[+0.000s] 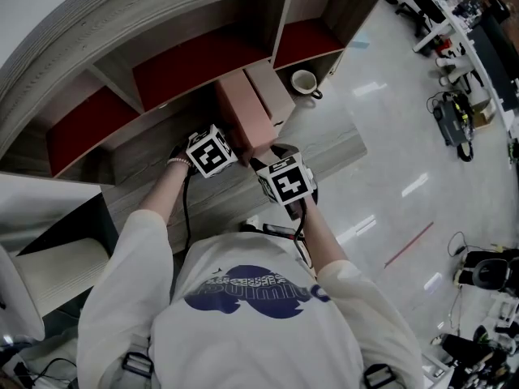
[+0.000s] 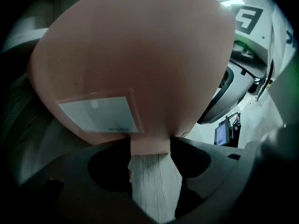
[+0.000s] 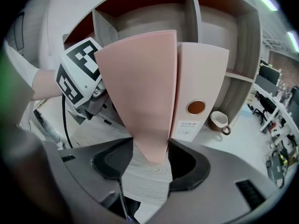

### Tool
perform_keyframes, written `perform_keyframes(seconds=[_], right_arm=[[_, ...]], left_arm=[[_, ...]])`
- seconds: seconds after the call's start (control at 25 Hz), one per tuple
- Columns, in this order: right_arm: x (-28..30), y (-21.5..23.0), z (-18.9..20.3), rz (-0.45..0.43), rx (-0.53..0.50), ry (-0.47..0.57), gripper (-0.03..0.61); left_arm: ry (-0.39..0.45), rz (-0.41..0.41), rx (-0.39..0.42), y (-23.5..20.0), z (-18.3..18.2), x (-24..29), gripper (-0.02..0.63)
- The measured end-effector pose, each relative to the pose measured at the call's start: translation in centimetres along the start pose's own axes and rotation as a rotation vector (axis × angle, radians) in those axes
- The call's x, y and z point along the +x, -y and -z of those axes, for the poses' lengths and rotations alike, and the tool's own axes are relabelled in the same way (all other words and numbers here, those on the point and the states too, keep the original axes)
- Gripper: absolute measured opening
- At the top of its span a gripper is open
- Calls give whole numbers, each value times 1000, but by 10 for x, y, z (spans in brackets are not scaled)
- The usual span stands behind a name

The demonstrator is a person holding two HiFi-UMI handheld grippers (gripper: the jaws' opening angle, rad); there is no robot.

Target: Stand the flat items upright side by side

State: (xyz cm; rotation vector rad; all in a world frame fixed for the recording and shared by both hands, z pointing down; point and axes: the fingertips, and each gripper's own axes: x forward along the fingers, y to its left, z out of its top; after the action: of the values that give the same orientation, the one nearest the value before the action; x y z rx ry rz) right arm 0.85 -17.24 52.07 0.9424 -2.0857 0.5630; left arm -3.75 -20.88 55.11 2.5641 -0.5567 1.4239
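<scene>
Left gripper [image 2: 150, 154]: jaws closed on the lower edge of the pink binder [image 3: 140, 92]. Right gripper [image 3: 148, 157]: jaws partly drawn in, and the binder's near bottom corner fills the gap between them. I judge this a grip.

The binder stands on the desk [image 3: 145, 178] at 12 o'clock from both grippers, long axis near vertical. Both hands are equally near.

At its 3 o'clock, and seemingly touching it, a second binder [image 3: 202, 87] stands upright. Beyond it, at 2 o'clock, are a mug [image 3: 218, 121] and the shelf unit [image 3: 194, 8].

The print on the label pocket [image 2: 100, 115] and the spine label [image 3: 186, 129] is too small to read.
</scene>
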Motion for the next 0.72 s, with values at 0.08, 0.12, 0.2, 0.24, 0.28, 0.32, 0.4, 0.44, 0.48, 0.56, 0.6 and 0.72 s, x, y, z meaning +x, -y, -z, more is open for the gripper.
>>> perform_keyframes(seconds=[0.08, 0.12, 0.2, 0.24, 0.28, 0.32, 0.4, 0.44, 0.48, 0.56, 0.6, 0.72], right_arm=[[1, 3, -2, -1, -5, -11, 232], [2, 4, -3, -2, -7, -17, 230], [3, 6, -5, -5, -6, -28, 230], [4, 6, -7, -6, -6, -32, 230], [4, 6, -8, -8, -7, -37, 230], [5, 7, -9, -10, -9, -41, 230], [7, 7, -11, -15, -11, -49, 230], [7, 7, -12, -16, -11, -53, 230], [8, 8, -13, -17, -10, -56, 232], [11, 10, -16, -19, -7, -61, 232], [12, 11, -17, -19, -3, -62, 232], [15, 12, -21, -18, 5, -62, 232]], left_arm=[[0, -5, -1, -4, -2, 1, 259], [0, -4, -2, -5, -3, 1, 259], [0, 3, -4, -8, -3, 3, 259], [0, 6, -5, -9, -3, 4, 259], [0, 6, -7, -10, -3, 4, 259], [0, 2, -11, -11, -3, 3, 259], [0, -2, -16, -13, -3, 2, 259], [2, 1, -17, -14, -4, 3, 259], [4, 6, -18, -14, -4, 3, 259], [5, 7, -26, -17, -6, 4, 259], [4, 6, -29, -19, -5, 4, 259], [4, 5, -36, -24, -5, 4, 259]])
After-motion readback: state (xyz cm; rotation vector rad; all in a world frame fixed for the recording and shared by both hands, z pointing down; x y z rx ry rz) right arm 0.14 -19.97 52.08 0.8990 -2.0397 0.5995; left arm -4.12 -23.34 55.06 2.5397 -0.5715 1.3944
